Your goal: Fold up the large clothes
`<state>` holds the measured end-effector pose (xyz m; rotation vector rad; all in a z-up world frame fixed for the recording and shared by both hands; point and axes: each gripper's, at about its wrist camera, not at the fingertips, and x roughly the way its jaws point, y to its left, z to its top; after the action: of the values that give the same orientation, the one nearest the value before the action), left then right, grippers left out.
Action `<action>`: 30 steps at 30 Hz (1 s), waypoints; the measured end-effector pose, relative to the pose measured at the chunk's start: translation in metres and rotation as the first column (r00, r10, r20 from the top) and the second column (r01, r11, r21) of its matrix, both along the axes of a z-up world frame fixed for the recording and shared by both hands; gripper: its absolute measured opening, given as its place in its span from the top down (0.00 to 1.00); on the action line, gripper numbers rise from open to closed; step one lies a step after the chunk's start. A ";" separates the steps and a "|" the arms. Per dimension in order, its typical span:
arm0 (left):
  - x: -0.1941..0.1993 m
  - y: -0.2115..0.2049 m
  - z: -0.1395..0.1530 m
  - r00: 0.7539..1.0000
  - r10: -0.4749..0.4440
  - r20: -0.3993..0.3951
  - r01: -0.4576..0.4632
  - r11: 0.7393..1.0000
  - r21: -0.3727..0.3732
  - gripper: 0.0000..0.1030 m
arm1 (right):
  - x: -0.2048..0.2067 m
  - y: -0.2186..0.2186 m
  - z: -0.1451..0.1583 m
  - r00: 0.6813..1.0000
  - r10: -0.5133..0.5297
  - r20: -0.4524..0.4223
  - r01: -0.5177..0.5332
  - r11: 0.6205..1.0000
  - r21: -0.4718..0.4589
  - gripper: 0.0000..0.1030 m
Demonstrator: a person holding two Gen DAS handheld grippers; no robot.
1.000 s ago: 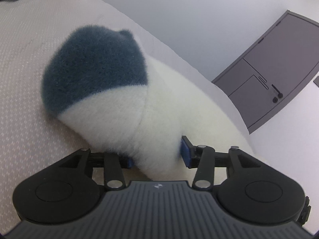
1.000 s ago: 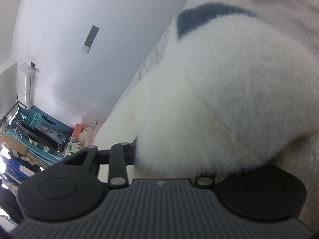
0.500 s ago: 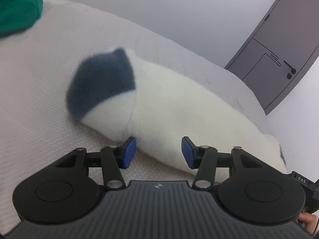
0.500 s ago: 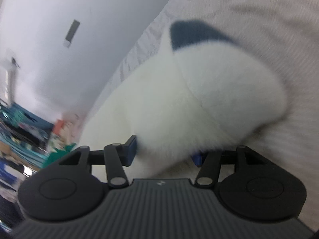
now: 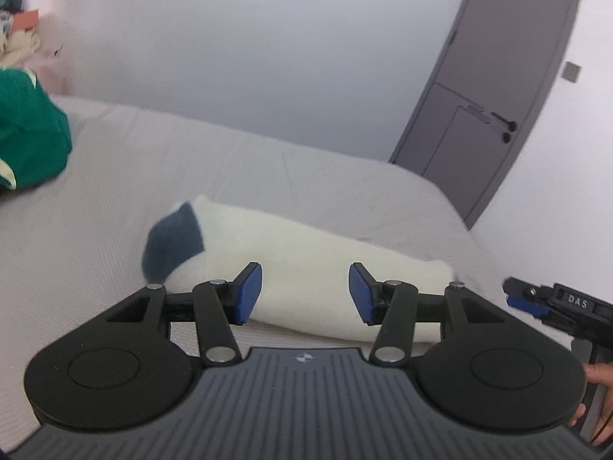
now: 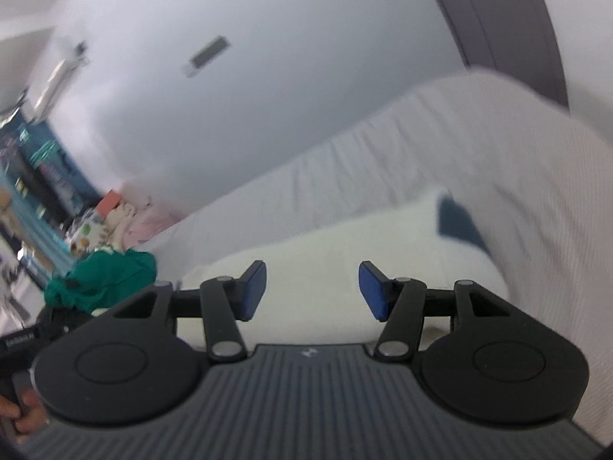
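Observation:
A folded fluffy white garment [image 5: 306, 264] with a dark blue patch [image 5: 174, 245] at its left end lies on the pale bed [image 5: 268, 168]. My left gripper [image 5: 304, 293] hangs open above and in front of it, with nothing between its blue pads [image 5: 247, 293]. In the right wrist view the same white garment [image 6: 325, 264] lies below, its blue patch [image 6: 458, 220] to the right. My right gripper [image 6: 312, 289] is open too and holds nothing. The right gripper's tip [image 5: 536, 299] shows at the right edge of the left wrist view.
A green garment [image 5: 27, 138] is heaped at the bed's far left, also seen as the green garment [image 6: 101, 278] in the right wrist view. A grey door [image 5: 498, 88] stands beyond the bed. Cluttered items [image 6: 103, 222] sit past the bed's end. A hand [image 5: 597, 395] grips the handle.
Both grippers let go of the white garment, opened and rose well back from it. The folded garment now lies free on the bed, smaller in both views.

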<state>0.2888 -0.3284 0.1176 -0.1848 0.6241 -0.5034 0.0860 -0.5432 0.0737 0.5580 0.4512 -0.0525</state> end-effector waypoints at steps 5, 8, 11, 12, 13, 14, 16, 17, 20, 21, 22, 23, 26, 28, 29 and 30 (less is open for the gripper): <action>-0.061 0.002 0.035 0.999 -0.018 0.045 0.018 1.000 0.010 0.44 | -0.024 0.040 0.049 0.996 0.061 0.066 -0.052 0.990 -0.129 0.44; -0.092 0.002 0.043 0.997 -0.031 0.075 0.029 0.999 0.028 0.40 | -0.042 0.059 0.062 0.993 0.088 0.085 -0.072 0.983 -0.171 0.44; -0.123 0.006 0.049 0.995 -0.045 0.093 0.041 0.998 0.041 0.39 | -0.057 0.075 0.065 0.991 0.105 0.088 -0.085 0.975 -0.207 0.44; -0.129 0.006 0.048 0.994 -0.055 0.094 0.050 0.997 0.050 0.39 | -0.061 0.079 0.064 0.991 0.107 0.085 -0.086 0.973 -0.216 0.44; -0.134 0.006 0.047 0.993 -0.059 0.097 0.052 0.996 0.070 0.39 | -0.065 0.083 0.062 0.992 0.103 0.072 -0.083 0.969 -0.232 0.45; -0.140 0.006 0.047 0.992 -0.050 0.114 0.040 0.995 0.090 0.39 | -0.067 0.088 0.061 0.994 0.094 0.060 -0.077 0.967 -0.244 0.44; -0.151 0.008 0.048 0.989 -0.044 0.141 0.029 0.994 0.110 0.39 | -0.074 0.093 0.058 0.994 0.100 0.052 -0.085 0.967 -0.242 0.44; -0.156 0.009 0.048 0.988 -0.048 0.144 0.032 0.993 0.111 0.39 | -0.078 0.096 0.058 0.993 0.101 0.052 -0.086 0.965 -0.248 0.44; -0.166 0.013 0.044 0.987 -0.062 0.147 0.047 0.993 0.107 0.38 | -0.092 0.108 0.058 0.993 0.100 0.059 -0.079 0.956 -0.282 0.44; -0.170 0.014 0.043 0.987 -0.063 0.151 0.047 0.993 0.104 0.38 | -0.096 0.111 0.057 0.993 0.104 0.059 -0.083 0.955 -0.286 0.44; -0.174 0.016 0.041 0.986 -0.063 0.153 0.049 0.994 0.100 0.38 | -0.098 0.113 0.055 0.992 0.109 0.058 -0.088 0.954 -0.287 0.44; -0.178 0.018 0.039 0.986 -0.064 0.152 0.051 0.995 0.091 0.37 | -0.102 0.117 0.054 0.992 0.111 0.058 -0.090 0.954 -0.285 0.44; -0.185 0.022 0.030 0.986 -0.072 0.152 0.060 0.995 0.084 0.36 | -0.107 0.125 0.047 0.991 0.121 0.055 -0.100 0.952 -0.288 0.44; -0.189 0.023 0.022 0.985 -0.073 0.157 0.059 0.994 0.091 0.36 | -0.111 0.131 0.043 0.991 0.125 0.055 -0.104 0.952 -0.289 0.44; -0.191 0.025 0.018 0.985 -0.079 0.152 0.067 0.994 0.086 0.35 | -0.113 0.133 0.040 0.991 0.126 0.053 -0.106 0.951 -0.290 0.44; -0.190 0.026 0.013 0.986 -0.085 0.142 0.075 0.994 0.077 0.35 | -0.114 0.135 0.038 0.990 0.130 0.052 -0.110 0.950 -0.291 0.44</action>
<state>0.0989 -0.3022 0.1306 -0.0549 0.5080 -0.5663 -0.0277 -0.4080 0.1117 0.2443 0.3995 0.0185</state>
